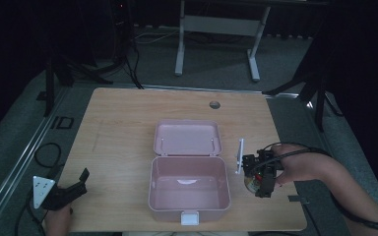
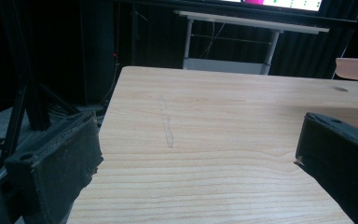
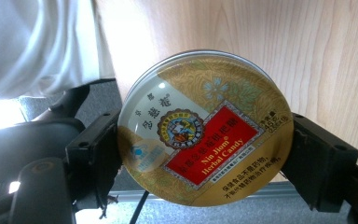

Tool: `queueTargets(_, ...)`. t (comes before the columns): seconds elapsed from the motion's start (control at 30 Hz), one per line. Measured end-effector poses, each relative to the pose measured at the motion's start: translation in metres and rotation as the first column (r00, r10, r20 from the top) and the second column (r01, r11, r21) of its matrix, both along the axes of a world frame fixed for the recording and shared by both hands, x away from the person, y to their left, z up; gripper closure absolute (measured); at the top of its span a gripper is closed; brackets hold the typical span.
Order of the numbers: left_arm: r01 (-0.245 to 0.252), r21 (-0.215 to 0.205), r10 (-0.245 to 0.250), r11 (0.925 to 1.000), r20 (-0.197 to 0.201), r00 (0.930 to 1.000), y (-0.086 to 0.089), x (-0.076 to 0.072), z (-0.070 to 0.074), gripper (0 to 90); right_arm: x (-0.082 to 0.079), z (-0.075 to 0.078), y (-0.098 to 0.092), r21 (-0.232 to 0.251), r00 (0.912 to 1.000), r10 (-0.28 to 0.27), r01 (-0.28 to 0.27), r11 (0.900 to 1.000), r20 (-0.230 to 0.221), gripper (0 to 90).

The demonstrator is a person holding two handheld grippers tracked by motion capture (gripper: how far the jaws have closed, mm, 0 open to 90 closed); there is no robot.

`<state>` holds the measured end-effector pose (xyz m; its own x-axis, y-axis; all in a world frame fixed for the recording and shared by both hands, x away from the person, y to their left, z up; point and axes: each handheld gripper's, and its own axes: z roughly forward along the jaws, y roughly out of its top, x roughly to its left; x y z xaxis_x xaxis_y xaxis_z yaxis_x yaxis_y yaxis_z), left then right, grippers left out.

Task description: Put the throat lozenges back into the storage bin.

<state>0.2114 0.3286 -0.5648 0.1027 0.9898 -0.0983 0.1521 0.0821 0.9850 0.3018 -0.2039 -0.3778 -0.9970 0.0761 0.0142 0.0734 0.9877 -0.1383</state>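
Note:
A round gold candy tin with a red label is clamped edge to edge between the two black jaws of my right gripper. In the high view that right gripper is just right of an open pink box, with the tin above the wooden table. The box's lid lies flipped back behind it, and its inside looks empty. My left gripper rests at the table's near left corner, jaws wide apart with nothing between them. The left gripper faces bare wood.
The wooden table has a round cable hole near its far edge. A white desk frame stands on the floor beyond. A corner of the pink lid shows at the right of the left gripper view.

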Motion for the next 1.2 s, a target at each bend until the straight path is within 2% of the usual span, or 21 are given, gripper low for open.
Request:
queueTargets(0.07,0.000,-0.001,0.000,1.0000,0.000,1.0000,0.000,0.000,0.000,0.3,-0.003,0.003,0.004,0.000,1.0000,-0.006,0.006,1.000,0.005,19.8)
queueTargets(0.1,0.001,-0.001,-0.001,1.0000,-0.001,1.0000,0.000,0.000,0.000,0.3,-0.007,0.007,0.012,0.003,0.9999,0.011,-0.011,1.000,0.012,19.8)
queueTargets(0.17,0.001,-0.001,-0.001,1.0000,-0.001,1.0000,0.000,0.000,0.000,0.3,-0.007,0.007,0.012,0.003,0.9999,0.011,-0.011,1.000,0.012,19.8)
queueTargets(0.2,0.002,-0.001,-0.002,1.0000,-0.002,1.0000,0.000,0.000,0.000,0.3,-0.009,0.008,0.014,0.003,0.9997,0.020,-0.020,1.000,0.010,19.9)
queueTargets(0.23,0.002,-0.001,-0.002,1.0000,-0.002,1.0000,0.000,0.000,0.000,0.3,-0.015,0.011,0.027,0.005,0.9985,0.054,-0.054,0.999,0.005,19.9)
queueTargets(0.4,0.003,-0.001,-0.003,1.0000,-0.002,1.0000,0.000,0.000,0.000,0.3,-0.020,0.014,0.043,0.021,0.9960,0.090,-0.090,0.996,-0.004,19.9)
queueTargets(0.53,0.003,-0.002,-0.003,1.0000,-0.002,1.0000,0.000,0.000,0.000,0.3,-0.025,0.017,0.062,0.030,0.9901,0.140,-0.140,0.990,-0.003,19.9)
queueTargets(0.73,0.004,-0.001,-0.004,1.0000,-0.002,1.0000,0.000,0.000,0.000,0.3,-0.025,0.018,0.081,0.040,0.9860,0.167,-0.167,0.985,0.004,19.9)
queueTargets(0.87,0.004,-0.003,-0.004,1.0000,-0.002,1.0000,0.000,0.000,0.000,0.3,-0.028,0.015,0.090,0.034,0.9826,0.184,-0.183,0.982,-0.024,19.9)
queueTargets(0.9,0.004,-0.002,-0.004,1.0000,-0.002,1.0000,0.000,0.000,0.000,0.4,-0.029,0.010,0.097,0.026,0.9785,0.205,-0.204,0.979,-0.027,19.9)
queueTargets(0.97,0.005,-0.003,-0.005,1.0000,-0.001,1.0000,0.000,0.000,0.000,0.3,-0.029,0.005,0.102,0.025,0.9754,0.219,-0.218,0.976,-0.026,19.9)
queueTargets(1.2,0.006,-0.003,-0.006,1.0000,-0.001,1.0000,0.001,0.000,0.000,0.3,-0.026,-0.013,0.115,0.029,0.9710,0.235,-0.234,0.972,-0.042,19.9)
